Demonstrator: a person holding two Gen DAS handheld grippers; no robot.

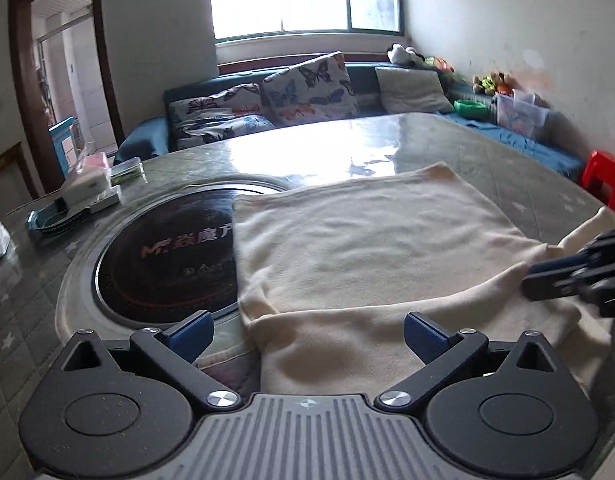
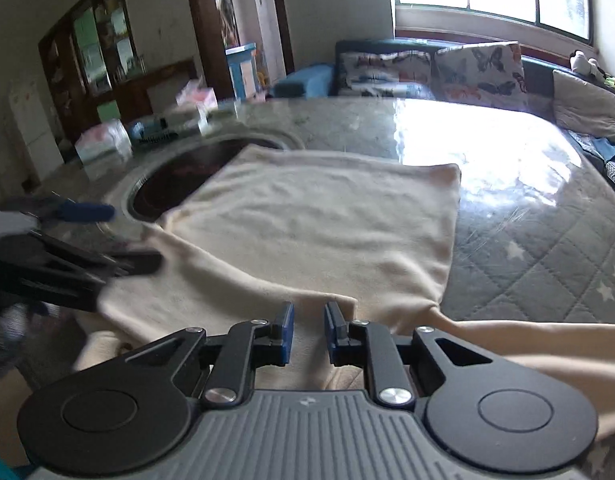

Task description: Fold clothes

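Spreading out ahead of both claws, the tabletop (image 1: 487, 152) carried a cream garment (image 1: 367, 240) laid mostly flat, its far left part overlapping a round dark cooktop (image 1: 163, 264) set into the surface. The garment looked like a soft, light knit: limp, quick to sag and wrinkle, not fragile, and likely to slide a little on the glossy tabletop, so it would drag rather than hold a shape when lifted. One layer already lay folded over another, leaving a doubled edge running just ahead of the left claw (image 1: 307, 334).

That left claw hung with its blue pads spread wide and nothing between them, poised over the near edge of the cloth. The right claw (image 2: 308, 330) had its pads drawn close with a narrow gap; they sat over the cloth's near fold, but I could not tell whether any fabric was pinched.

A sleeve (image 2: 527, 344) trailed off to the right of the right claw. By my judgement, the best holds would be the near corners or the doubled edge, one per claw, pinching both layers together.
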